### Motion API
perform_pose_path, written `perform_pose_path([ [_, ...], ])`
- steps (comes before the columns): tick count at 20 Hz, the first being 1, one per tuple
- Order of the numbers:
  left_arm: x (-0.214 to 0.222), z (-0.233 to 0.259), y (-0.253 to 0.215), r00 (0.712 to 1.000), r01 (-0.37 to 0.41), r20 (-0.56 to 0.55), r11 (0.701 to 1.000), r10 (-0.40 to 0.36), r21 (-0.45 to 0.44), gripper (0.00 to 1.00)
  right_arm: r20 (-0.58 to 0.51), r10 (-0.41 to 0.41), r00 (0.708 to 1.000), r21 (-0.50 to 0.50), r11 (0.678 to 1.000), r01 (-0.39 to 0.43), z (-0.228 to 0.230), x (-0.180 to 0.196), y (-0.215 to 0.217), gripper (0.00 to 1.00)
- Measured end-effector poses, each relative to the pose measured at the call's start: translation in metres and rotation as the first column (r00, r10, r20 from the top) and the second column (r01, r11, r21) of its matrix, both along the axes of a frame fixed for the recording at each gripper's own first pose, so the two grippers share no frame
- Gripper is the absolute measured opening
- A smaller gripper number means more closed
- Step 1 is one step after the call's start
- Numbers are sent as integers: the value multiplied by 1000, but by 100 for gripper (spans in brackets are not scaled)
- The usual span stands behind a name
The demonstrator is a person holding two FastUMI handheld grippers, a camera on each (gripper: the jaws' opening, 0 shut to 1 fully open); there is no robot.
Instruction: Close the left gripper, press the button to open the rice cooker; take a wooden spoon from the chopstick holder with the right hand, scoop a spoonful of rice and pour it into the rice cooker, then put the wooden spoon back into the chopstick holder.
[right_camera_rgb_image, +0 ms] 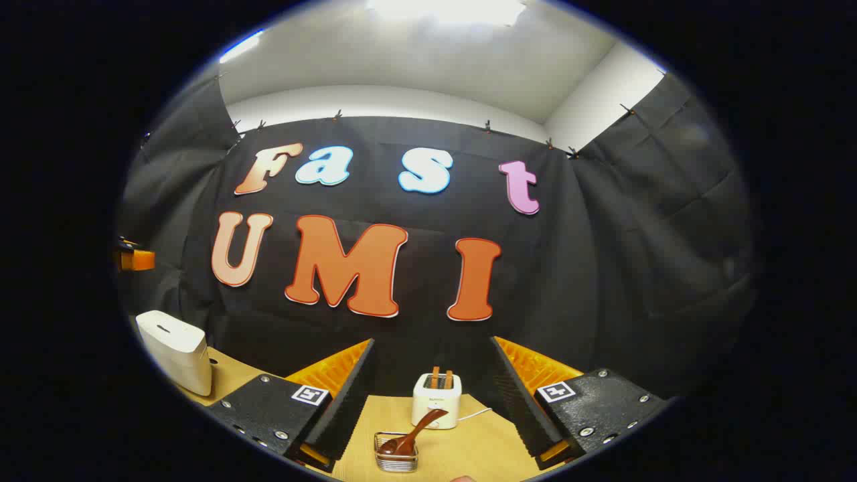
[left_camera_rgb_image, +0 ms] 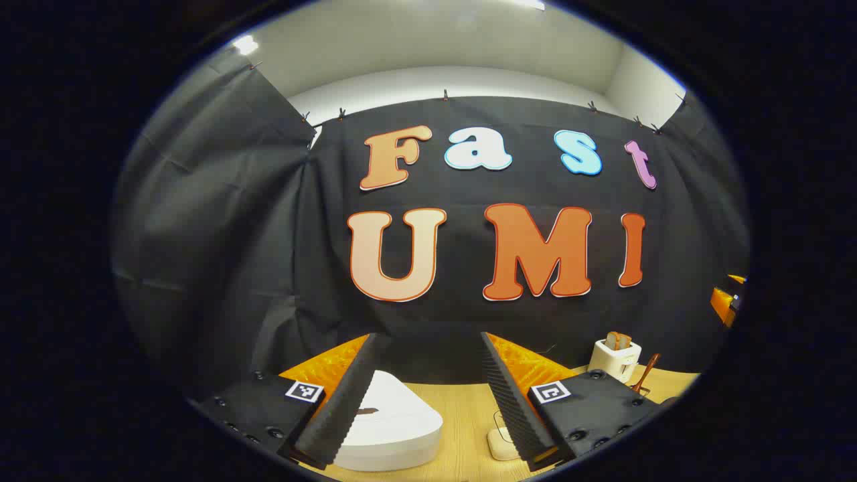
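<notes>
A: Right gripper view first: what sits in the wire holder?
B: The chopstick holder (right_camera_rgb_image: 396,453), a small wire basket, stands on the table (right_camera_rgb_image: 469,445) between the two fingers of the right gripper (right_camera_rgb_image: 428,408). A dark wooden spoon (right_camera_rgb_image: 413,434) leans in it, bowl down inside the basket, handle tilted up and to the right.

A: And the jaws there?
B: Spread wide, gripping nothing. The spoon lies ahead of them, not touched.

A: Anything behind the holder?
B: A white toaster (right_camera_rgb_image: 436,399) with two slices (right_camera_rgb_image: 440,377) standing in its slots, just beyond the spoon handle. A thin cord runs off its right side.

A: Where is the rice cooker?
B: Far left in that view, the white rice cooker (right_camera_rgb_image: 175,350) stands on the table with its lid down, well apart from the holder. In the left gripper view it sits low between the fingers of the left gripper (left_camera_rgb_image: 425,395), partly hidden by the left finger; the lid (left_camera_rgb_image: 392,418) is closed, with a dark mark on top.

A: Left jaws?
B: Open wide too, holding nothing. A small pale object (left_camera_rgb_image: 502,443) lies on the table by the right finger; I cannot tell what it is. Toaster and spoon handle show at far right.
</notes>
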State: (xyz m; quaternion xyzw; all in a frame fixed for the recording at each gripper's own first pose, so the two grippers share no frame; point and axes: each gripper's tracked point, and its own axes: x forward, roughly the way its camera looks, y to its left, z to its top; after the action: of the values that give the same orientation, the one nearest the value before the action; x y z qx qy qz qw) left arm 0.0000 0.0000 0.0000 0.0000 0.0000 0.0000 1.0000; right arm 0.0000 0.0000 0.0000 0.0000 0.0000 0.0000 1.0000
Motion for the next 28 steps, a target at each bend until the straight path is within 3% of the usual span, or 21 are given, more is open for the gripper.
perform_pose_path([
  [4, 12, -20, -9, 999, -52, 8, 993, 51, 102, 98, -39, 91, 995, -17, 996, -92, -29, 18, 28, 97],
  [6, 19, -18, -16, 997, -67, 32, 993, 64, 101, 97, -70, 120, 990, -10, 993, -121, -41, 22, 34, 100],
  [7, 23, -17, -23, 998, -56, 34, 995, 53, 88, 97, -84, 132, 988, -4, 991, -133, -47, 25, 37, 96],
  [17, 49, -17, -39, 999, -47, -3, 995, 47, 84, 98, -123, 117, 986, 13, 993, -116, -63, 40, 7, 95],
  [23, 46, -14, -23, 995, -94, -25, 992, 96, 80, 96, -128, 137, 982, 13, 990, -137, -64, 42, 9, 95],
  [24, 44, -14, -20, 994, -100, -30, 991, 103, 87, 89, -132, 143, 981, 19, 990, -142, -65, 42, 9, 95],
  [28, 44, -15, 4, 986, -155, -48, 980, 162, 124, 25, -150, 172, 974, 38, 985, -168, -71, 38, 16, 95],
])
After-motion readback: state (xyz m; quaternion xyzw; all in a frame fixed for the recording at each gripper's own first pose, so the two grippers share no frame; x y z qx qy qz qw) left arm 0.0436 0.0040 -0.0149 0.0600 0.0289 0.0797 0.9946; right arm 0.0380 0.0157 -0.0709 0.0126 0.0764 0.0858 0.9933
